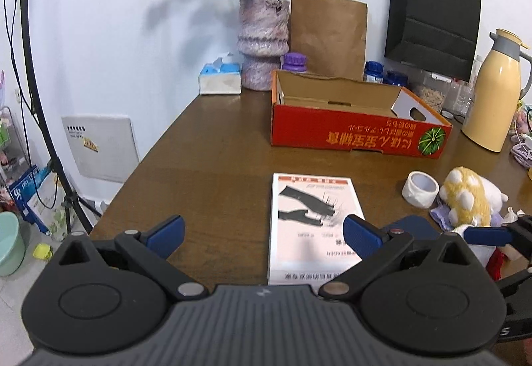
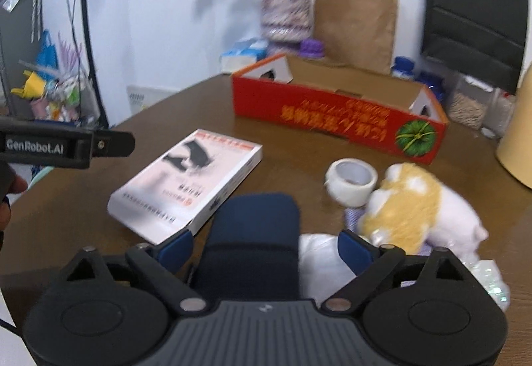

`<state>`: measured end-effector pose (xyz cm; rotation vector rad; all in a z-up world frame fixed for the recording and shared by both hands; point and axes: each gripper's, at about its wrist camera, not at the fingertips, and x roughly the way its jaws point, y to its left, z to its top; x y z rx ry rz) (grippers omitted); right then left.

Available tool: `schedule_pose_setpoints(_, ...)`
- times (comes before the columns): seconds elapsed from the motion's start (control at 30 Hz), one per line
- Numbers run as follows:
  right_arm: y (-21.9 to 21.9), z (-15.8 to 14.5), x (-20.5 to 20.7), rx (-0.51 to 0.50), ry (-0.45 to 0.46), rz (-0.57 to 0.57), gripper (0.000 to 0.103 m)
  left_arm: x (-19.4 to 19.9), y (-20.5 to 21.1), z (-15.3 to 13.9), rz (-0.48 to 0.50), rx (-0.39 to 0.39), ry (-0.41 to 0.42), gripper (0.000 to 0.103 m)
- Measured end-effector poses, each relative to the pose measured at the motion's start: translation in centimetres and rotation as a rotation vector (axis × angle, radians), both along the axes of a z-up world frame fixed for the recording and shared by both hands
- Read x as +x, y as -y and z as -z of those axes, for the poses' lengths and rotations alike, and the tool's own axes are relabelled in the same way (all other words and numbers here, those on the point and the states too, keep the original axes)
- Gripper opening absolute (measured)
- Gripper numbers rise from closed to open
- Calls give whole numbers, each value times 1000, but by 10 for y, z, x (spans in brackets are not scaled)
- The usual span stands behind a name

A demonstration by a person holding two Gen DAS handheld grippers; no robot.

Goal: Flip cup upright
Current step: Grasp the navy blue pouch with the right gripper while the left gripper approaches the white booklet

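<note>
Cup [image 2: 252,233], dark navy, stands on the bench [image 1: 206,160] close under the right wrist camera; blur hides which end is the mouth, though the task implies it is mouth down. Leftmost, the left gripper [image 1: 262,228] hovers with its fingers spread and empty over the near end of a white book [image 1: 312,223]. Next, the right gripper [image 2: 266,243] has its fingers spread on either side of the cup, gaps showing on both sides. A tape roll [image 2: 350,183] and plush toy [image 2: 409,209] lie beyond to the right. The step looks like the approach to grasp; next the fingers should pinch the wall, lift, then roll it over.
</note>
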<state>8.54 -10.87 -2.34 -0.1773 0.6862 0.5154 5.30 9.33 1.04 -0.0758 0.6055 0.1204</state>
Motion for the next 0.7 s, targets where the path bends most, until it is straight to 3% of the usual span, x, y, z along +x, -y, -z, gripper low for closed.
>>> schedule_pose_setpoints(0.3,-20,17,7,-80,-45,-22,72,-8,-10,4,-12,-18,-8,103)
schedule_pose_setpoints(0.47,-17,15,3,-65,-20,-27,64,-9,-15,7,-22,-28,-17,103)
schedule_pose_setpoints(0.7,-15,12,-3,-47,14,-34,62,-10,-16,8,-23,-33,-22,103)
